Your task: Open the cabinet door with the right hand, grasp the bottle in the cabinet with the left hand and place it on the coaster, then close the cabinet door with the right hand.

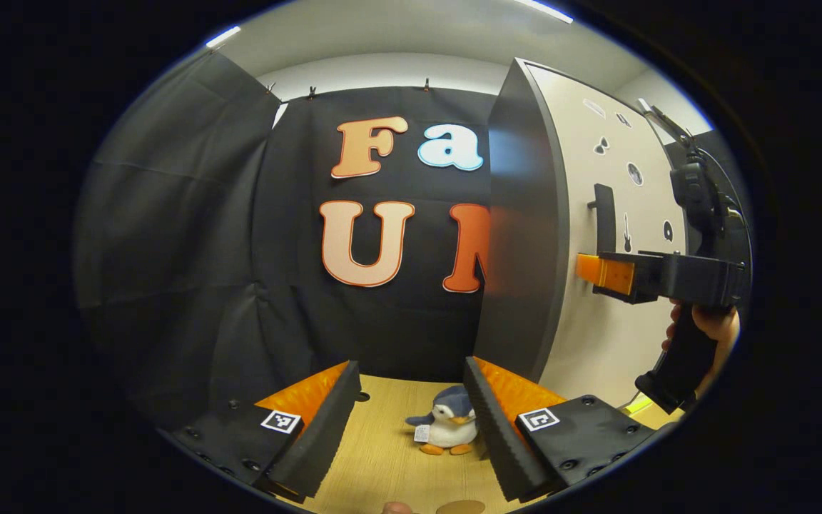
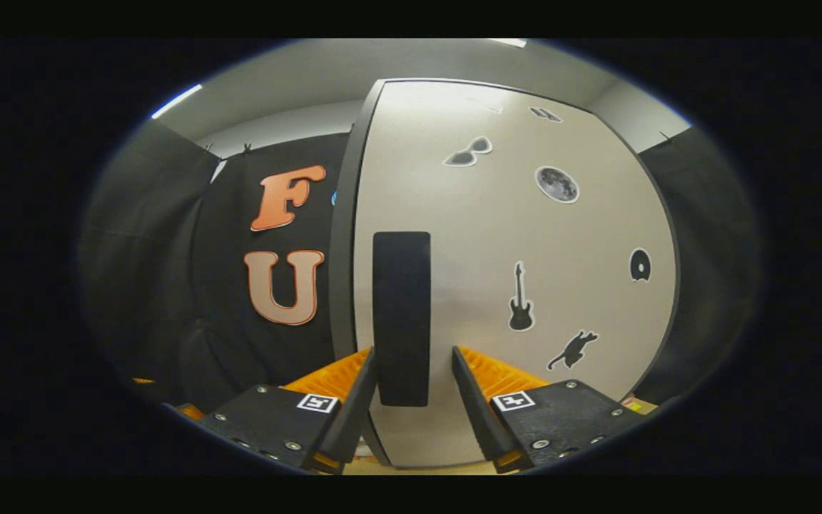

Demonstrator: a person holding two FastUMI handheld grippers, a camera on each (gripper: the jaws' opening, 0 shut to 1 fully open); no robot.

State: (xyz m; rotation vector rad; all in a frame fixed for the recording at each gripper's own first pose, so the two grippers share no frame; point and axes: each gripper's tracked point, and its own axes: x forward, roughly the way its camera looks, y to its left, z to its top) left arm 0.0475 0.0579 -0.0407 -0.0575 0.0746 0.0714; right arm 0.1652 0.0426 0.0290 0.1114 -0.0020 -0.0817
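Both fingers (image 2: 361, 400) astride door handle (image 2: 401, 318)

Left gripper (image 1: 411, 421): held low and level, jaws spread wide, nothing between the fingers (image 1: 322, 428).
Right gripper (image 2: 411, 403): raised and level, pointed straight ahead, jaws parted, one finger on each side of the cabinet handle (image 2: 401, 318); whether the fingers (image 2: 472, 407) touch it cannot be told.
Right gripper in the left gripper view (image 1: 614, 275): far right, higher than the left gripper, tips pointing left.
Hand (image 1: 711, 328): wrapped around the right gripper's grip from below.
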